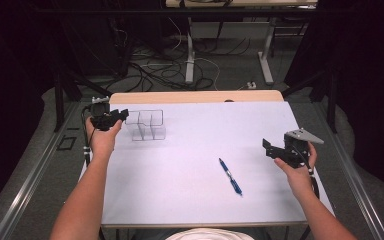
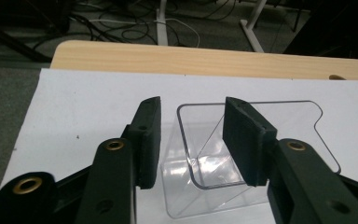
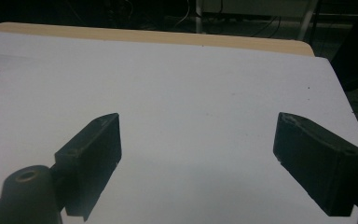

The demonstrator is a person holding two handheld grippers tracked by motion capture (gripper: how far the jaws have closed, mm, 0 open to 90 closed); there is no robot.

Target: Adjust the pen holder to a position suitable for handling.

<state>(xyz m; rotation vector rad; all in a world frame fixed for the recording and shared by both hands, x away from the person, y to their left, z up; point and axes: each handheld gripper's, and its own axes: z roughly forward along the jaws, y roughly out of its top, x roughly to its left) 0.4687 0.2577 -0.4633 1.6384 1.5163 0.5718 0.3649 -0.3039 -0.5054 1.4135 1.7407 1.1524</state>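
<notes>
We see the left gripper (image 1: 111, 119) held over the far left part of the counter (image 1: 195, 200), which is covered by a white sheet. Its jaws are parted and hold nothing. In the left gripper view they point at the clear plastic organizer (image 2: 256, 154), with the near left corner of that organizer lying between the 2 jaws; we cannot tell whether either jaw touches its wall. In the high view the organizer (image 1: 147, 125) stands upright just to the right of this gripper and shows inner dividers.

The right gripper (image 1: 280, 149) hovers at the right side of the counter, its jaws spread wide and released above bare white sheet. A blue pen (image 1: 230, 176) lies flat near the middle, between the 2 hands, well apart from both grippers.
</notes>
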